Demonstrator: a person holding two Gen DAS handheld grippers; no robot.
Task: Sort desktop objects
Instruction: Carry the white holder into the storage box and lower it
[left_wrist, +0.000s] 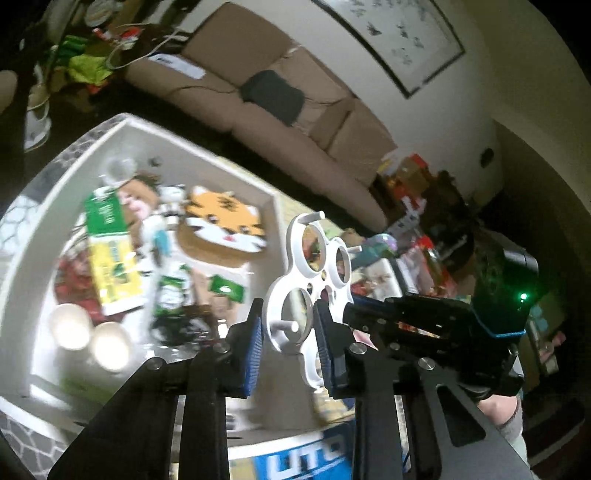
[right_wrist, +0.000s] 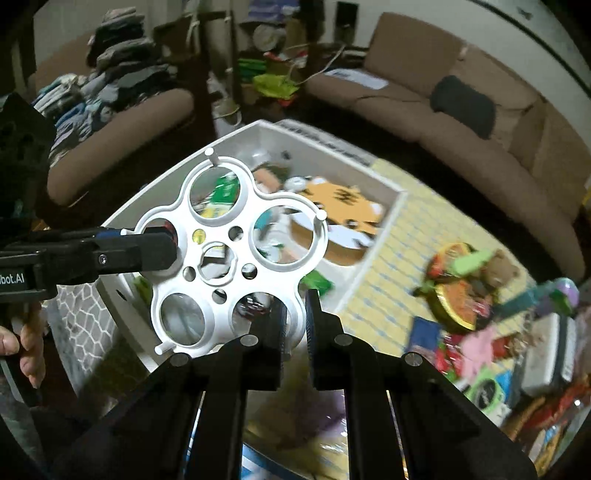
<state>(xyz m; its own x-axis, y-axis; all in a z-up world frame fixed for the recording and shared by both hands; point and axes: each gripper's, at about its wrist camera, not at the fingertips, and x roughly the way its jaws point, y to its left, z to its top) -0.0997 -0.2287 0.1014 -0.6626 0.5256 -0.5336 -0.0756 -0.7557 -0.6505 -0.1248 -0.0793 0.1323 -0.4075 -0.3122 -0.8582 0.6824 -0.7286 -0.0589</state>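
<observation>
A white plastic ring holder (right_wrist: 221, 258) with five round openings and small pegs hangs in the air above a white bin (right_wrist: 384, 221). My right gripper (right_wrist: 295, 321) is shut on its lower right edge. My left gripper (left_wrist: 288, 332) is around its opposite lobe (left_wrist: 295, 317); the jaws stand a little apart from the plastic on the left side. In the right wrist view the left gripper (right_wrist: 162, 251) reaches in from the left and touches the holder's left lobe. In the left wrist view the right gripper (left_wrist: 354, 314) comes in from the right.
The white bin (left_wrist: 110, 136) holds a tiger-face cushion (left_wrist: 225, 225), a green and yellow carton (left_wrist: 110, 251), two white cups (left_wrist: 92, 332) and other toys. Loose toys and snacks (right_wrist: 480, 314) lie on a yellow mat (right_wrist: 417, 236) to the right. A brown sofa (right_wrist: 498, 129) stands behind.
</observation>
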